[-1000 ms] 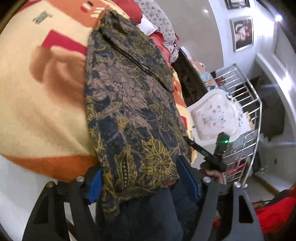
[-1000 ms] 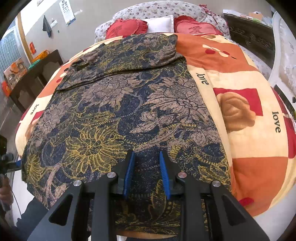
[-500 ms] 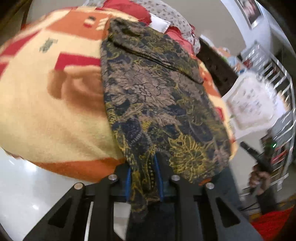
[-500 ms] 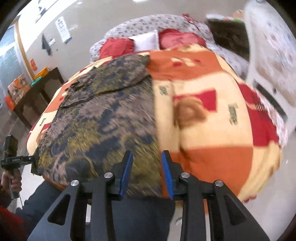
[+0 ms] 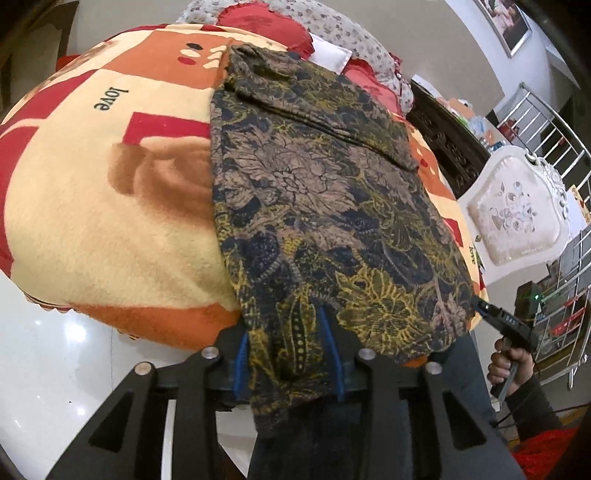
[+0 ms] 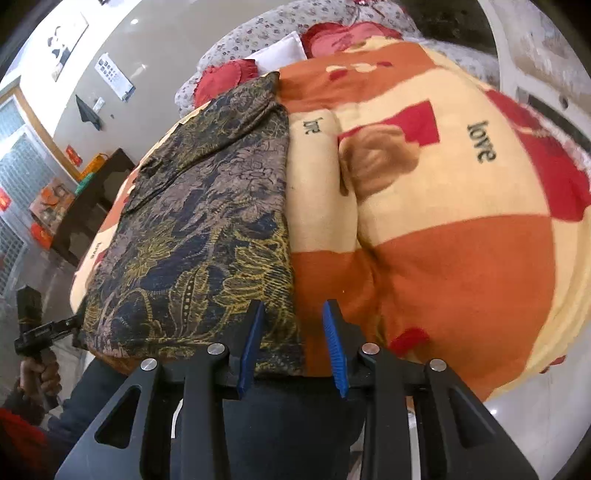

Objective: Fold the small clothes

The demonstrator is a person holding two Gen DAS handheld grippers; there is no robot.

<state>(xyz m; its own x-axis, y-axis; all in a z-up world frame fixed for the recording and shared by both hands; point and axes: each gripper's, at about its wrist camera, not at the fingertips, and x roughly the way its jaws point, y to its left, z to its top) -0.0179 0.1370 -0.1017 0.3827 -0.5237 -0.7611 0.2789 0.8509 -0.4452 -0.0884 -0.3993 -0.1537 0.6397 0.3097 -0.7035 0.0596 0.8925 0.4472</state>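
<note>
A dark blue garment [image 5: 325, 206] with yellow and brown flowers lies flat on the bed, its near hem hanging over the edge. My left gripper [image 5: 282, 321] is at the hem's left corner. Its jaws are opening, and the cloth hangs loosely between the blue pads [image 5: 330, 354]. My right gripper [image 6: 292, 306] stands open at the garment's [image 6: 207, 229] right corner, with the cloth's edge lying under the gap. Each view shows the other gripper at the far corner of the hem: the right gripper [image 5: 480, 306] and the left gripper [image 6: 70, 325].
The bed carries an orange, cream and red blanket [image 5: 110, 206] printed with "love", with red pillows [image 5: 266, 26] at its head. A white padded chair [image 5: 517, 218] and a metal rack [image 5: 565, 258] stand to one side, a dark cabinet [image 6: 92, 206] to the other. The person's dark trousers [image 6: 288, 424] are against the bed's near edge.
The left jaws closed from wide onto the hem's corner, then widened again. The right gripper slid rightwards along the hem to the garment's right corner, its jaws unchanged.
</note>
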